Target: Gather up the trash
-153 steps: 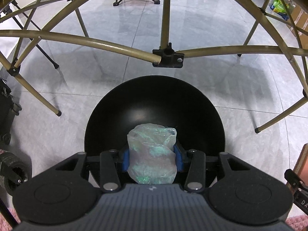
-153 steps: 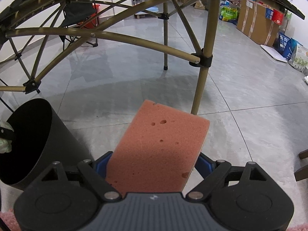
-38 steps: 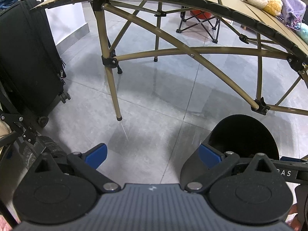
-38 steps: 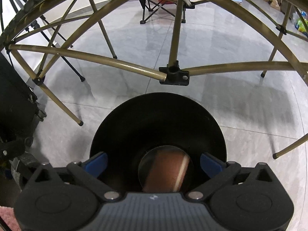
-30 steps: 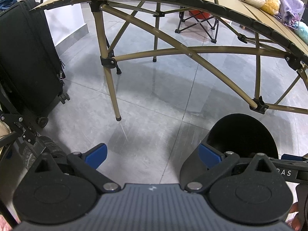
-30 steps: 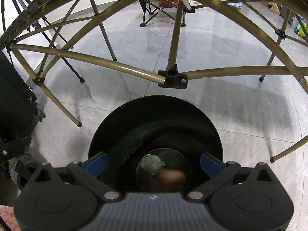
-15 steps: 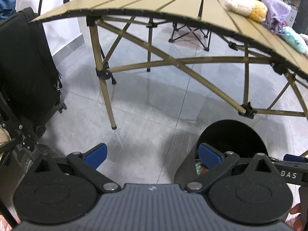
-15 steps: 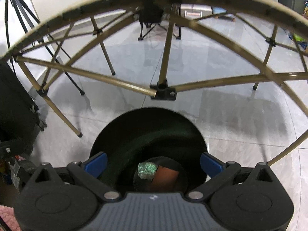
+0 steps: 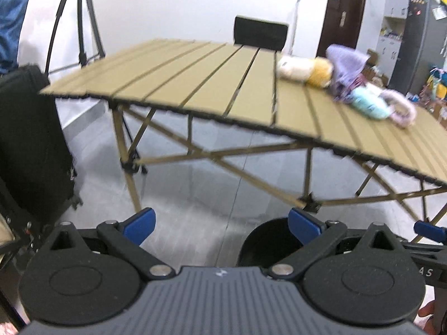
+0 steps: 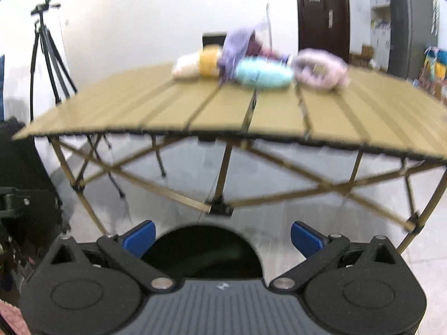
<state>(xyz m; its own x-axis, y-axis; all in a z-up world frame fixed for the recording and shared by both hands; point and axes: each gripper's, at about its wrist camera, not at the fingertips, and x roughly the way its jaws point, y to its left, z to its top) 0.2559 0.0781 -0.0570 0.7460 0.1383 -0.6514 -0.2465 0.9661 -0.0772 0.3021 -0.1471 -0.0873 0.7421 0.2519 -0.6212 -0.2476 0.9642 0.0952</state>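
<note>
A black round bin [image 10: 204, 251] stands on the floor under the near edge of the folding table; in the left wrist view the bin [image 9: 262, 243] sits low right, behind the right finger. My right gripper [image 10: 223, 237] is open and empty, above and just behind the bin's mouth. My left gripper [image 9: 220, 224] is open and empty, to the left of the bin. The bin's contents are hidden in its dark inside. Both views are blurred by motion.
A tan slatted folding table [image 9: 212, 83] [image 10: 223, 109] carries soft toys: white-yellow [image 9: 304, 69], purple [image 9: 346, 64], teal [image 10: 262, 75], pink [image 10: 321, 69]. A black suitcase [image 9: 28, 145] stands at left. A tripod [image 10: 50, 50] stands by the wall. Grey tiled floor [image 9: 195, 195] lies below.
Both grippers have risen and tilted up, so the tabletop and toys now show. The bin has dropped low in both views and its contents are out of sight.
</note>
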